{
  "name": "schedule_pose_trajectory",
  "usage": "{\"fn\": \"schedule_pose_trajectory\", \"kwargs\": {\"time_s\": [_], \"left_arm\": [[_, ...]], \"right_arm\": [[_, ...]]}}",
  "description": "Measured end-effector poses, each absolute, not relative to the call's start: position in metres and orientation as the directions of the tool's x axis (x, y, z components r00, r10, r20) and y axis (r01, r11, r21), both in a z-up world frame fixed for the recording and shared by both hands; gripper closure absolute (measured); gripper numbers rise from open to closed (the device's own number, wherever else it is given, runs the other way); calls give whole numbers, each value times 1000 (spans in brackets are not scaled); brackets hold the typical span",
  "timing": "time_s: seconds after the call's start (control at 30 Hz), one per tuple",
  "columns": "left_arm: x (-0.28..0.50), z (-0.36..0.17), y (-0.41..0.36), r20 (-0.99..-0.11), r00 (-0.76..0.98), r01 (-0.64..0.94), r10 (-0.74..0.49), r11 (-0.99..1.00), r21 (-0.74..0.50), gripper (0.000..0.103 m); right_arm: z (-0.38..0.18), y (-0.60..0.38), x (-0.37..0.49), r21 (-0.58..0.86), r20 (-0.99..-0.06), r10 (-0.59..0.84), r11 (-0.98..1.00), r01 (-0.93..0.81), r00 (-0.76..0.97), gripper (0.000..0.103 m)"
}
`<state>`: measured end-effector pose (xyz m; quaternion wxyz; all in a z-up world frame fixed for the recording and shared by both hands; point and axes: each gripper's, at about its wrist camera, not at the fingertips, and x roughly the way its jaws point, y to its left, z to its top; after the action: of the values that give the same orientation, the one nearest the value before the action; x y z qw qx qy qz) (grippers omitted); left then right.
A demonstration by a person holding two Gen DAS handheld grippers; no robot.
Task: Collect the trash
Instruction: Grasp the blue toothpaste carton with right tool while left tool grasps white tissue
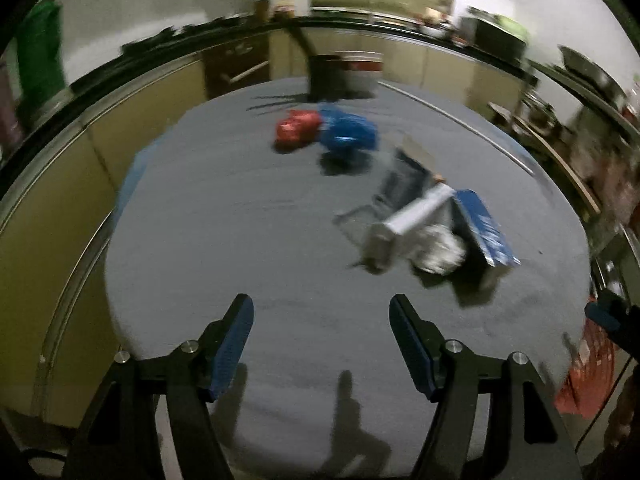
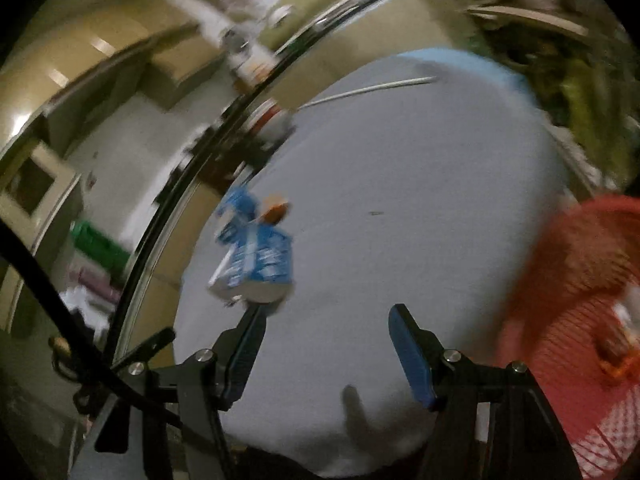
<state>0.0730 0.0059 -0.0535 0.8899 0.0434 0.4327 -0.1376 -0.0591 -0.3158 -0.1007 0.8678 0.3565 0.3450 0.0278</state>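
Early in the job, by the look of it: trash mostly uncollected on the grey desk (image 1: 240,220). Red wrapper (image 1: 298,128) touching blue wrapper (image 1: 350,132), both beyond the silver carton (image 1: 404,220); blue box (image 1: 484,228) just right of that carton. Blue-white carton (image 2: 256,264) loose on the desk, left of the red mesh basket (image 2: 568,280), something pale inside it. Left tongs (image 1: 322,320) spread wide, empty; right tongs (image 2: 324,328) likewise, gripping nothing.

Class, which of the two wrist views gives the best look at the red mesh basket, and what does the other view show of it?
The right wrist view: the red mesh basket fills its right side, with something lying inside, though blurred. The left wrist view catches only a red sliver at its right edge, behind a dark gripper part.
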Motion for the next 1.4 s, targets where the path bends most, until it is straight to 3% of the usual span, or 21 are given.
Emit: {"fn": "schedule_pose_trajectory", "kwargs": {"time_s": [0.27,0.47,0.53,0.63,0.73,0.83,0.93,1.13,1.4], "left_arm": [[80,-67,28,-792,578,264,-198,963,-48,32],[103,-53,26,-789,563,285,-246,954,-94,30],[112,-43,19,-776,564,303,-284,945,-126,27],[124,-33,5,-761,579,318,-293,941,-120,22],[126,-29,-7,-763,573,345,-299,933,-106,22],[118,-34,-15,-763,567,378,-310,921,-94,22],[113,-47,-24,-789,527,400,-315,911,-97,22],[103,-66,-57,-837,396,417,-376,886,-201,22],[124,-95,-97,-885,298,243,-358,925,-292,22]], "right_arm": [[-96,-233,24,467,-668,299,882,70,681,34],[-109,-203,60,380,-727,244,922,79,642,34],[-109,-196,69,337,-739,211,938,80,640,29],[-110,-188,81,279,-759,157,955,98,632,29],[-114,-194,90,286,-758,140,949,131,637,31],[-116,-206,89,306,-747,134,939,158,652,58],[-120,-232,78,387,-727,170,902,192,665,58],[-117,-263,44,399,-702,134,888,230,699,58],[-112,-286,0,421,-663,117,875,239,739,58]]}}
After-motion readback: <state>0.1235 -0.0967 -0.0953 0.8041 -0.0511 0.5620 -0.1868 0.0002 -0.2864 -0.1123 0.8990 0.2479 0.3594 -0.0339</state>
